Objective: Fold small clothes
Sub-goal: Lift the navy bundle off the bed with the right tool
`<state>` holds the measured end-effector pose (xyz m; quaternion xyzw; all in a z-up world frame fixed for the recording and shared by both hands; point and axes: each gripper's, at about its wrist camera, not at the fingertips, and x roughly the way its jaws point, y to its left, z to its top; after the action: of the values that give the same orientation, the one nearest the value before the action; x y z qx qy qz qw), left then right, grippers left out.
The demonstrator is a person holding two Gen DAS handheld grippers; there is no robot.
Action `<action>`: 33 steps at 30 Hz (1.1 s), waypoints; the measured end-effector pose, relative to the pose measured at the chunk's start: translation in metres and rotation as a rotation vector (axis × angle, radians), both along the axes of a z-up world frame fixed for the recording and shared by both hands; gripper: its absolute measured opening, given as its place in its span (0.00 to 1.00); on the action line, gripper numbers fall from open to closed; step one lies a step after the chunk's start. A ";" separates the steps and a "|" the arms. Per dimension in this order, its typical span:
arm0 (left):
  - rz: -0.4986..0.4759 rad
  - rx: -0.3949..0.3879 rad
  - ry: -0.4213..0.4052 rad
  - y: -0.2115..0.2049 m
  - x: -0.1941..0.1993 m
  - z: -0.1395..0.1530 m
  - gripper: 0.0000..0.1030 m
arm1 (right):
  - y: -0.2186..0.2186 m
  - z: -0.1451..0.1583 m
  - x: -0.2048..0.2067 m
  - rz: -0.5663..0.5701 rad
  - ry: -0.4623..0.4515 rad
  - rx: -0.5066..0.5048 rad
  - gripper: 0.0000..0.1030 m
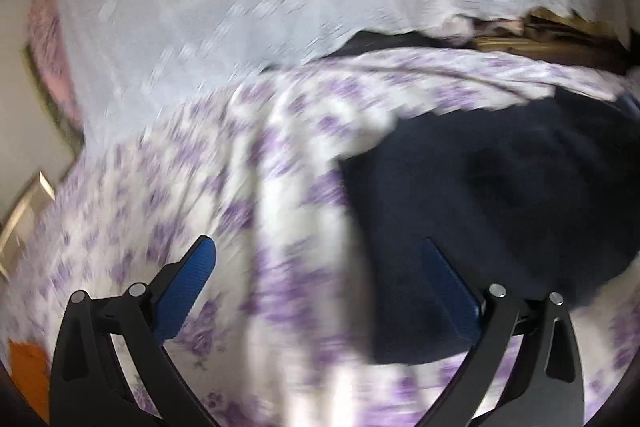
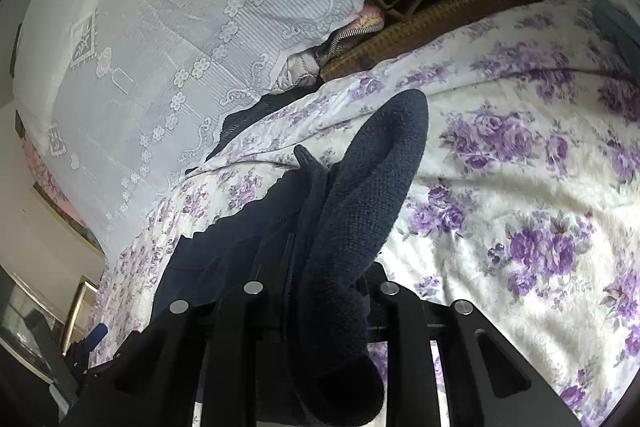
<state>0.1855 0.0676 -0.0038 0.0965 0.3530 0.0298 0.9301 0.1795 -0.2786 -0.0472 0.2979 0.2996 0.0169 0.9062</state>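
- The right gripper (image 2: 320, 291) has its jaws drawn close together on a dark navy knitted garment (image 2: 360, 195); the knit bunches between the black arms, rises in a thick fold ahead of them and droops over the near side toward the camera.
- A thinner, smoother part of the same navy garment (image 2: 224, 251) hangs to the left of the fold and spreads down onto the bedspread.
- The left gripper (image 1: 320, 267) stands wide open, its blue pads (image 1: 188, 287) far apart with nothing between them. The left pad is over the floral cloth, the right one over the edge of the navy garment (image 1: 500, 195); that view is smeared with blur, so whether either pad touches fabric cannot be told.
- In the left wrist view the garment reads as a flat dark mass lying on the bedspread (image 1: 260, 187), to the right of the gripper's midline.
- Only the right wrist view shows the knit texture, the raised fold and the grip on it.
- The right wrist view also gives the purple rose print of the white bedspread (image 2: 520, 187) sharply, and a white lace curtain (image 2: 160, 47) with flower motifs hanging along the far side of the bed.
- Beyond the bed edge, that view shows a brown woven surface (image 2: 440, 15) and a small pinkish bundle (image 2: 300, 71) under the curtain hem.
- The left wrist view alone shows an orange patch (image 1: 28, 375) at its lower left rim, too blurred to name.
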 end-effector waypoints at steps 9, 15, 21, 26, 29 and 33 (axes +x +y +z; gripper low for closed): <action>0.073 -0.171 0.101 0.025 0.019 -0.011 0.96 | 0.023 0.018 0.004 0.002 0.013 -0.100 0.22; 0.029 -0.052 0.060 0.004 0.010 -0.010 0.96 | 0.040 0.035 0.005 -0.001 0.004 -0.161 0.22; 0.023 -0.061 0.078 0.006 0.016 -0.011 0.96 | 0.058 0.048 0.005 0.001 -0.018 -0.182 0.22; 0.023 -0.099 0.096 0.010 0.021 -0.013 0.96 | 0.079 0.055 0.007 0.012 -0.043 -0.188 0.22; 0.024 -0.115 0.103 0.011 0.022 -0.014 0.96 | 0.093 0.058 0.009 0.021 -0.047 -0.213 0.22; 0.024 -0.144 0.117 0.015 0.025 -0.015 0.96 | 0.105 0.061 0.012 0.032 -0.049 -0.230 0.22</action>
<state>0.2106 0.0821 -0.0187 0.0268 0.4092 0.0097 0.9120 0.1912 -0.1738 0.0138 0.1864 0.2823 0.0042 0.9411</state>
